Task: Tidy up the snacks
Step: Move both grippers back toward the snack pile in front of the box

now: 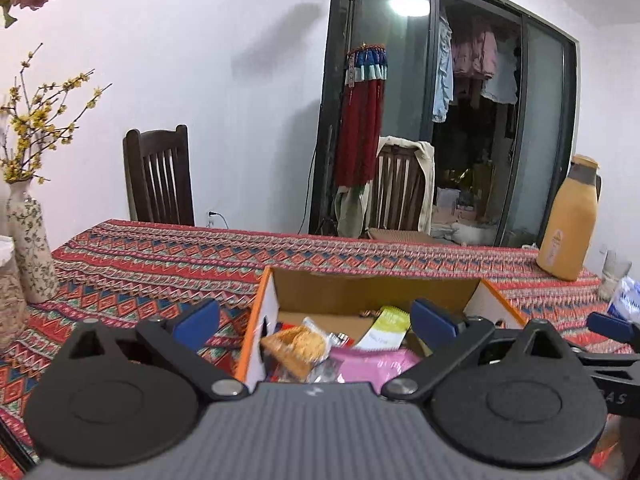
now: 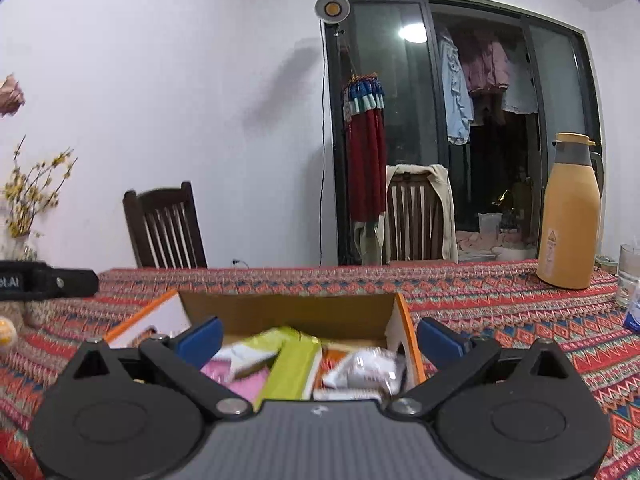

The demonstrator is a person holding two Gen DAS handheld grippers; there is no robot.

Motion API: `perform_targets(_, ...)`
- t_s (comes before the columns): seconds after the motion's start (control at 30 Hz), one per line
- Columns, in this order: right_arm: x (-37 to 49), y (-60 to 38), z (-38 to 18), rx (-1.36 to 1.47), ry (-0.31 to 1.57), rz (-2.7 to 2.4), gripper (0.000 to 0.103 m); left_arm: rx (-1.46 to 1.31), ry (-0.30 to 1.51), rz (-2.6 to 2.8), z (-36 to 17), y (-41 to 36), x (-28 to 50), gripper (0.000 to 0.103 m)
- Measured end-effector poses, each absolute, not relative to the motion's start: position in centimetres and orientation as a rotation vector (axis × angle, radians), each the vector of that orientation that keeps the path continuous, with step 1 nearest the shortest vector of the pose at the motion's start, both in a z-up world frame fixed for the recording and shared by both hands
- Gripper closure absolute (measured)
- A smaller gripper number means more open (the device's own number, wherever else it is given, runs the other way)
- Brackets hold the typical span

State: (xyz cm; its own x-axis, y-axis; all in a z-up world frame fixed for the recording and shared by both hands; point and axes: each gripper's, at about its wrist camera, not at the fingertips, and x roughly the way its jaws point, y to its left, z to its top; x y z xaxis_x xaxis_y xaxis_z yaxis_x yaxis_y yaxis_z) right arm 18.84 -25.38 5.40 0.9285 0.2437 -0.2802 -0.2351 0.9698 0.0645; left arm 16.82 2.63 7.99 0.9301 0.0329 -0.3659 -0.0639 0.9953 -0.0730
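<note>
An open cardboard box [image 1: 360, 290] with orange and white sides stands on the patterned tablecloth; it also shows in the right wrist view [image 2: 288, 312]. Inside lie a clear-wrapped golden cracker pack [image 1: 296, 346], a pink packet [image 1: 368, 364], a yellow-green and white packet [image 1: 386, 326], a green packet [image 2: 292, 364] and a white wrapped snack [image 2: 368, 370]. My left gripper [image 1: 316, 318] is open and empty above the box's near left part. My right gripper [image 2: 320, 338] is open and empty above the box's near side. The right gripper's blue fingertip [image 1: 612, 326] shows at the left view's right edge.
An orange thermos [image 1: 568, 220] stands far right on the table [image 1: 160, 256], with a glass [image 2: 630, 276] and a blue-white packet [image 1: 626, 300] beside it. A flowered vase [image 1: 30, 248] stands far left. Two wooden chairs [image 1: 160, 176] are behind the table.
</note>
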Motion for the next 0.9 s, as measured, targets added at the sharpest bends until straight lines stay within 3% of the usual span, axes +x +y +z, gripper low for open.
perform_targets(0.43,15.1,-27.8,-0.2,-0.033,0.434,0.168,0.000,-0.021,0.524,0.076,1.7,4.7,15.4,0.000)
perform_targets(0.9,16.0,-29.3,-1.6,0.051,0.459,0.138,0.000,0.006,0.461,0.117,0.1,4.5,15.1,0.000)
